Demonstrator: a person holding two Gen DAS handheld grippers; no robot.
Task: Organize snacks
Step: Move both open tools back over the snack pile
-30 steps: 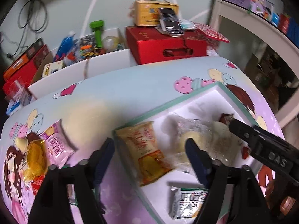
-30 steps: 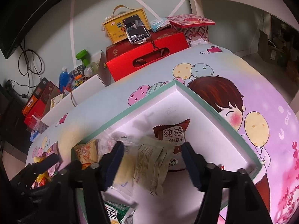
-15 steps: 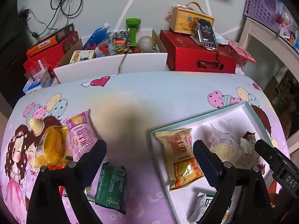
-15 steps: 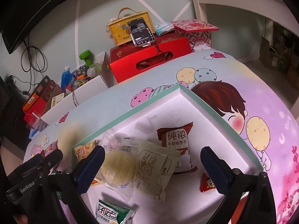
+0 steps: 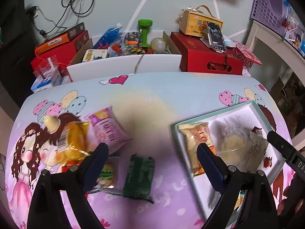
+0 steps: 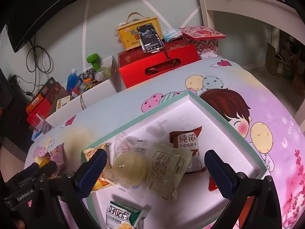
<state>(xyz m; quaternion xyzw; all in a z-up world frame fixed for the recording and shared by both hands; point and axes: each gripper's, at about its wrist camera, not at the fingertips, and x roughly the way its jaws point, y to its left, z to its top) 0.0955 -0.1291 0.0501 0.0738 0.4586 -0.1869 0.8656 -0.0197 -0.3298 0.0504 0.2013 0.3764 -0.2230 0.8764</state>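
Observation:
My left gripper [image 5: 152,162] hangs open over loose snacks on the cartoon tablecloth. A dark green packet [image 5: 140,175] lies between its fingers, untouched. A pink packet [image 5: 108,129] and a yellow packet [image 5: 74,139] lie further left. My right gripper [image 6: 156,169] stands wide open above the teal-rimmed white tray [image 6: 228,126], holding nothing. Under it lie a clear-wrapped round cake [image 6: 130,168], a pale packet [image 6: 167,171] and a brown packet [image 6: 187,143]. A green-and-white packet [image 6: 124,217] lies at the tray's near edge. In the left wrist view the tray [image 5: 215,112] sits at the right.
Behind the table stand a red box [image 6: 158,70] with a phone [image 6: 150,38] and a yellow carton on it, and a white box [image 5: 124,66] of bottles and a green dumbbell. The table drops off at the right, towards a white desk [image 6: 238,2].
My left gripper swung left, from over the tray to over the loose snacks on the cloth. My right gripper's jaws spread away from the pale packet, which now lies in the tray.

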